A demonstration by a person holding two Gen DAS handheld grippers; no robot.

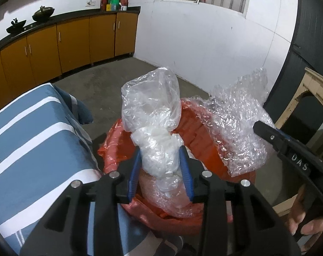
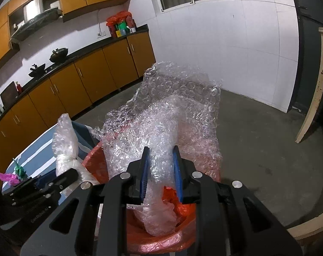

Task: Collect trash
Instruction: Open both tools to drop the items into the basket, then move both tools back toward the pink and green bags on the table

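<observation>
A red-lined trash bin [image 1: 202, 132] stands on the floor beside the striped table. My left gripper [image 1: 160, 162] is shut on a clear plastic bag [image 1: 153, 102] and holds it over the bin's mouth. My right gripper [image 2: 161, 170] is shut on a sheet of bubble wrap [image 2: 172, 106], also over the bin [image 2: 93, 160]. In the left wrist view the bubble wrap [image 1: 240, 128] hangs on the bin's right rim, with the right gripper's finger beside it. In the right wrist view the plastic bag [image 2: 64, 140] shows at the left.
A table with a blue and white striped cloth [image 1: 33, 140] is at the left. Pink and green scraps [image 2: 12, 176] lie on it. Orange cabinets [image 1: 71, 40] line the far wall. A cream wooden frame [image 2: 317, 89] leans at the right. Bare concrete floor [image 2: 257, 138] surrounds the bin.
</observation>
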